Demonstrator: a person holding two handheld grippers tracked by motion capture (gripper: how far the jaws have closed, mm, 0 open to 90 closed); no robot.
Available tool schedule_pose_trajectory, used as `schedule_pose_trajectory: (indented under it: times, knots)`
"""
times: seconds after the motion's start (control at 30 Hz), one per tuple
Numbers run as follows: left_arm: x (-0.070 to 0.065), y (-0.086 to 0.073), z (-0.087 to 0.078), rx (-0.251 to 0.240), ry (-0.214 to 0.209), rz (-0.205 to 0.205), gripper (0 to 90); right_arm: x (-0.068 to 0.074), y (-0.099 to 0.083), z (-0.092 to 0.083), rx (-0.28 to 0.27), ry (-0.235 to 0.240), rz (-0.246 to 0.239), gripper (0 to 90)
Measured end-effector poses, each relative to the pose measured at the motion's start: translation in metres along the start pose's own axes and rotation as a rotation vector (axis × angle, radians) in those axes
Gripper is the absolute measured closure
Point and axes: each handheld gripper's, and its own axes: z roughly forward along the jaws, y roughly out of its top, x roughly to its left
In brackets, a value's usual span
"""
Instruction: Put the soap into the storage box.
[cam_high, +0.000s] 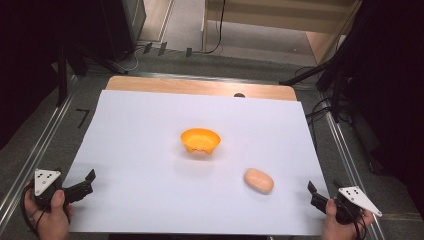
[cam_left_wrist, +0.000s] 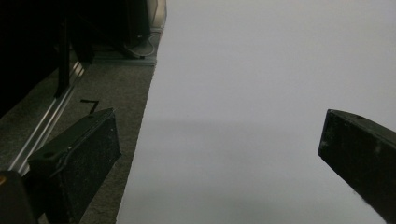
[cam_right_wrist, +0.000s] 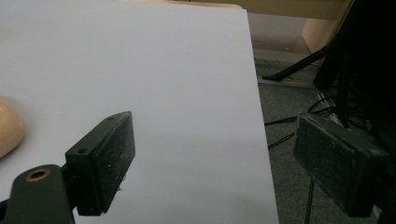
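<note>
Bread roll: high view, it lay on your white sheet over the counter, near your right gripper, apart from the orange bowl.
Left gripper: left gripper view, your fingers stood wide apart, holding nothing.
Right gripper: right gripper view, fingers were parted and empty; roll beside them.

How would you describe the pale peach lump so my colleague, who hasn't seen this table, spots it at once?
Start at the white sheet that covers the table, then go to its near right part, close to the right gripper. The peach lump lies there: smooth, oval and solid, unlike the bright orange bowl at the middle.
</note>
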Motion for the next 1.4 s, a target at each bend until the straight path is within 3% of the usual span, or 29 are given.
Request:
schedule_pose_trajectory:
  times: [0.17,0.33,0.5,0.67,0.7,0.73,0.77,0.83,0.97,1.07,1.13,1.23,1.3,1.4]
  knots:
    - [0.0,0.0,0.0,0.001,-0.01,0.004,0.0,0.0,0.0,0.0,-0.001,0.002,0.002,14.0]
    - [0.0,0.0,0.0,0.005,-0.012,0.013,0.0,0.001,-0.001,0.001,0.018,0.04,-0.025,14.5]
    - [0.0,0.0,0.0,-0.001,-0.016,0.004,0.0,0.007,0.0,0.002,0.059,-0.012,-0.064,18.4]
    - [0.003,0.0,-0.001,-0.001,-0.026,-0.012,0.0,0.009,0.0,0.001,0.061,0.033,-0.095,19.2]
    - [0.003,0.0,-0.001,-0.001,-0.026,-0.015,0.0,0.008,0.0,0.001,0.062,0.05,-0.095,20.4]
    - [0.003,0.0,-0.001,0.0,-0.027,-0.016,0.0,0.006,0.001,0.001,0.067,0.106,-0.088,22.7]
    - [0.003,0.0,-0.001,0.0,-0.028,-0.015,0.0,0.006,0.001,0.001,0.067,0.106,-0.088,22.7]
    - [0.003,0.0,0.0,0.001,-0.027,-0.011,0.0,0.003,0.003,0.003,0.095,0.172,-0.071,24.9]
    - [0.002,0.0,0.0,-0.001,-0.026,-0.011,0.0,0.003,0.005,0.003,0.121,0.215,-0.069,26.7]
    - [0.002,0.0,-0.001,-0.001,-0.023,-0.009,0.0,0.01,0.01,0.005,0.171,0.23,-0.124,23.5]
    - [0.002,0.0,-0.001,-0.001,-0.023,-0.009,0.0,0.013,0.012,0.005,0.174,0.222,-0.147,23.5]
    - [0.002,0.0,-0.001,-0.006,-0.022,-0.008,0.0,0.017,0.023,0.008,0.209,0.276,-0.183,21.9]
    - [0.001,0.0,0.0,-0.004,-0.021,-0.005,0.0,0.019,0.026,0.01,0.234,0.289,-0.209,26.3]
    - [0.001,0.0,0.0,-0.003,-0.021,-0.002,0.0,0.019,0.03,0.012,0.275,0.326,-0.241,25.9]
